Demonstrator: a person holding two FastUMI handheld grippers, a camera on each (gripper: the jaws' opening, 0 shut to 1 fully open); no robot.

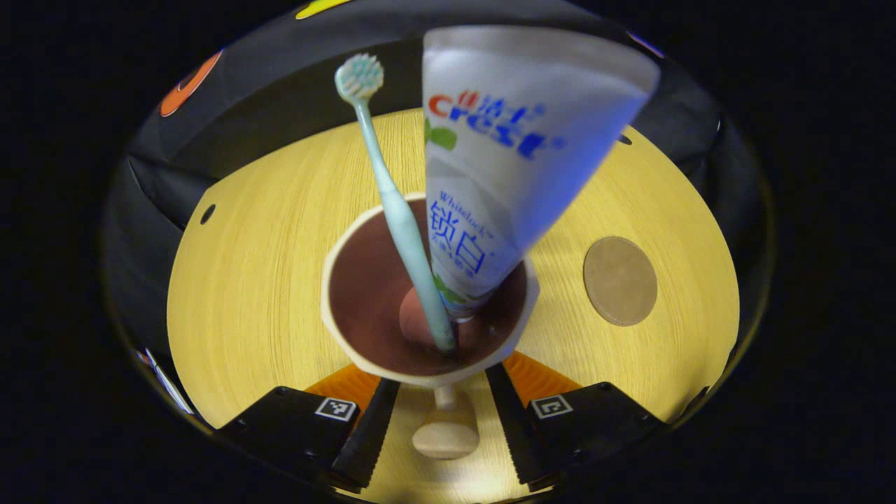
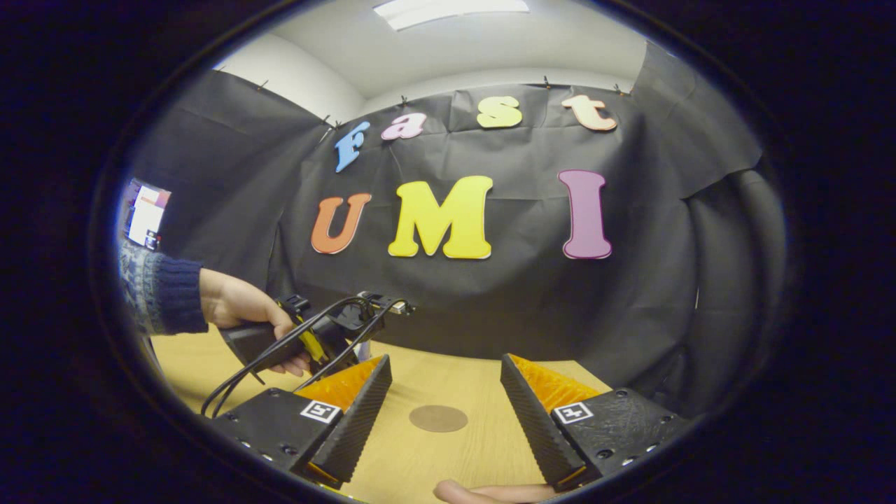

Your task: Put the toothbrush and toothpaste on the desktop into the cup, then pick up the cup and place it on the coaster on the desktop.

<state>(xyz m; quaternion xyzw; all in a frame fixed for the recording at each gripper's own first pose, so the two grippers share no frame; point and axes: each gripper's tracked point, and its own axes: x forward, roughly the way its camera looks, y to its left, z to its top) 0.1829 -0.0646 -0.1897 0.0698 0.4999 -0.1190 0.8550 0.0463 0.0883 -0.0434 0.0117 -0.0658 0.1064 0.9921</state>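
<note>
- Cup (image 1: 364, 308) stood directly ahead of the left gripper (image 1: 441, 427), its near rim lying between the two spread fingers and its wooden stem and foot (image 1: 446, 435) showing in the gap between them. I could not tell whether either finger touched the cup; the fingers stood wide apart, so nothing was clamped.
- Inside the cup, the toothbrush (image 1: 402, 217) leaned up and to the left with its bristle head uppermost, and the toothpaste (image 1: 504, 161) stood cap-down beside it, its flat end rising toward the camera. Judged from this, the loading step was finished and the step in hand was picking up the cup.
- Farther ahead and to the right of the left gripper, the round brown coaster (image 1: 620, 281) lay bare on the wooden desktop (image 1: 245, 294), apart from the cup.
- The next move would call for closing the left fingers on the cup's body or stem, lifting it level so that the tall contents did not tip, and carrying it rightward to the coaster.
- The right gripper (image 2: 442, 413) hung with its fingers wide apart, gripping nothing, the coaster (image 2: 438, 418) ahead between them.
- Beyond it, to its left, a hand (image 2: 241, 315) in a dark knitted sleeve held the other gripper's handle.
</note>
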